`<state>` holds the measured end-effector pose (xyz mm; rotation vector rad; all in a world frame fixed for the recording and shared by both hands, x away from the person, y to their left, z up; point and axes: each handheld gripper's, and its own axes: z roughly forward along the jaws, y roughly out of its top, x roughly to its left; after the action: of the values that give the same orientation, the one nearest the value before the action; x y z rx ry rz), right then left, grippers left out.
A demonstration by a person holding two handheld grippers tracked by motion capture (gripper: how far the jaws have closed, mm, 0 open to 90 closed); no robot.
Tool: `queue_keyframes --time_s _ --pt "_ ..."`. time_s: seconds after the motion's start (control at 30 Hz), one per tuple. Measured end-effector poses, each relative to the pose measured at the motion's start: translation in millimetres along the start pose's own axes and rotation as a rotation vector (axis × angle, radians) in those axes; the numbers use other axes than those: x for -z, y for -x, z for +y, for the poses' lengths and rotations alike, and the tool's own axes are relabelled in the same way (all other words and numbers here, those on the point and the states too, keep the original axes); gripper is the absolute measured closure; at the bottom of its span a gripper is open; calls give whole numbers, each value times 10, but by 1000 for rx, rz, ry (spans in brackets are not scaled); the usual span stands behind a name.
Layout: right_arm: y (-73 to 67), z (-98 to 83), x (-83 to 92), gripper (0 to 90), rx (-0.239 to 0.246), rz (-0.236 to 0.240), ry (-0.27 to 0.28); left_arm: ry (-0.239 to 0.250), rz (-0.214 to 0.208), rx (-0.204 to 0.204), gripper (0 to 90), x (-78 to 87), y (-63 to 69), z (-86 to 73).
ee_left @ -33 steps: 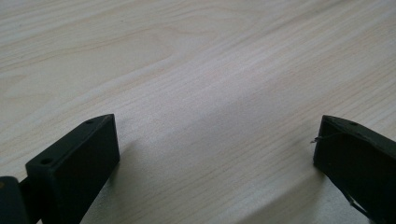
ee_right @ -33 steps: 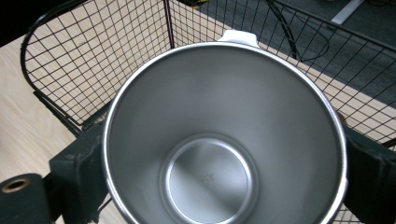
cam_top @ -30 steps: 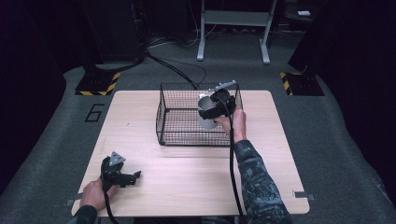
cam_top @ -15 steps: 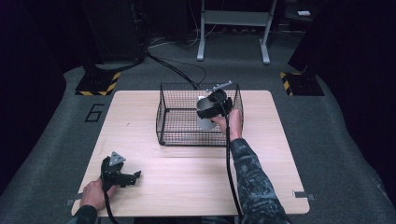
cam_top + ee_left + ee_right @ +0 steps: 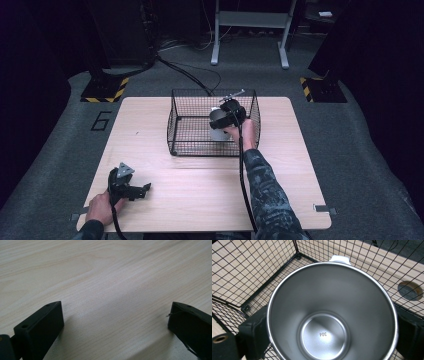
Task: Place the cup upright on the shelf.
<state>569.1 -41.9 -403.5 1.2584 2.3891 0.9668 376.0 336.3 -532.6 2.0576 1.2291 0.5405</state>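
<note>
**Steel cup held inside wire basket, left gripper idle on table**

Table (image 5: 200, 200): light wood, takes up centre of high view; dark grey floor all round it.

Wire basket (image 5: 175, 125): black mesh, stands on the table toward 12 o'clock from table centre, open at top. In right gripper view its mesh walls and a bottom corner show around the cup, w/ wood under the mesh.

Steel cup (image 5: 332, 315): upright, mouth up, inside the basket, at basket's 3 o'clock side in high view (image 5: 218, 127). Inner base stamped "304". A pale tab sticks out from the rim at 12 o'clock in right gripper view. Can't tell if cup's base touches basket floor.

Right gripper (image 5: 227, 117): reached over basket from 6 o'clock, jaws spread about cup-wide, one at 9 and one at 3 o'clock of the cup, pressed vs. its outer wall – clamped on it.

Left gripper (image 5: 131, 189): low over table near the 7 o'clock corner, well apart from basket. Jaws wide apart, nothing betw. them but bare wood.
</note>
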Motion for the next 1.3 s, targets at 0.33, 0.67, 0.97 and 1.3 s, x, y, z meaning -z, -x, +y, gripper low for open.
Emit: queue_keyframes --time_s 0.33,0.67,0.97,1.3 --pt "-21 -21 -134 63 -13 6 -43 2 2 8 1 -1 5 -2" --pt "-16 -41 -198 62 -17 6 -68 1 2 7 1 -1 5 -1" --pt "-21 -63 -247 62 -16 8 -93 2 2 8 1 -1 5 -1" --pt "-45 -84 -252 61 -10 1 -99 2 2 8 1 -1 6 -1"
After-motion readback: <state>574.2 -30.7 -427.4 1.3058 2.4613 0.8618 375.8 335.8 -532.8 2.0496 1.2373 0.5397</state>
